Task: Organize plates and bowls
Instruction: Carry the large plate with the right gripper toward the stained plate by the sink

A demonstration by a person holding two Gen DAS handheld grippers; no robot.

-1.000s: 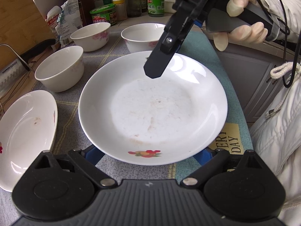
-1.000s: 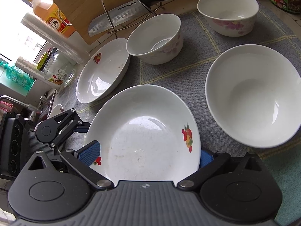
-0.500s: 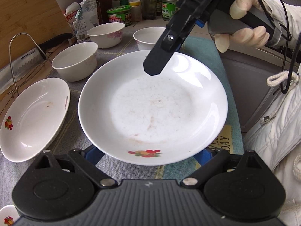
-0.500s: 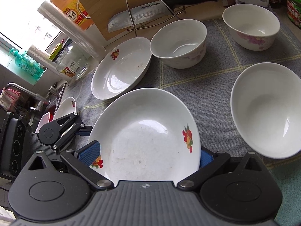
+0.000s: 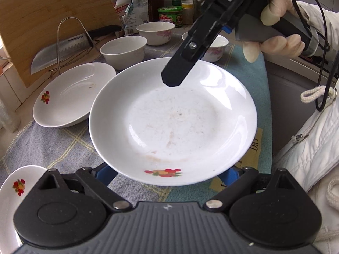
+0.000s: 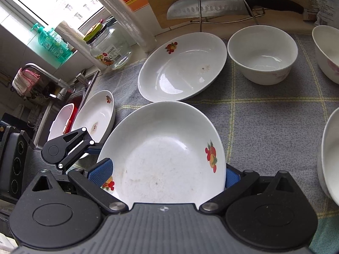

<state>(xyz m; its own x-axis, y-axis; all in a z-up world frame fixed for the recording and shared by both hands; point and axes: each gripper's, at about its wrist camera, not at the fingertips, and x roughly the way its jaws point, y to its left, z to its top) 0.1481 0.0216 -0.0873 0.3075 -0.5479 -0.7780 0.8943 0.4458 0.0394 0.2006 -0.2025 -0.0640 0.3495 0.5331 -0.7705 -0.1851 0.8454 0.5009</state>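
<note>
A white plate (image 5: 173, 122) with a fruit print hangs above the mat, carried by both grippers at once. My left gripper (image 5: 168, 173) is shut on its near rim, a blue pad at each side. My right gripper (image 6: 165, 173) is shut on the opposite rim; in the left wrist view one of its black fingers (image 5: 180, 63) reaches over the far edge. A second matching plate (image 6: 182, 65) lies on the grey checked mat (image 6: 264, 116) just beyond. A third plate (image 6: 95, 114) sits by the sink. Three white bowls (image 6: 262, 53) (image 6: 326, 50) (image 6: 330, 154) stand to the right.
A knife (image 6: 207, 6) rests on a wire rack in front of a wooden board (image 5: 53, 21). A glass jar (image 6: 108, 48) and bottles stand by the window, with the sink (image 6: 63, 97) at the left. Jars and packets (image 5: 169, 17) line the back. A gloved hand (image 5: 275, 42) and white sleeve are at the right.
Both grippers carried the plate together toward the sink side and slightly up, rolling a little. The second plate has drawn close and the third plate has come into view.
</note>
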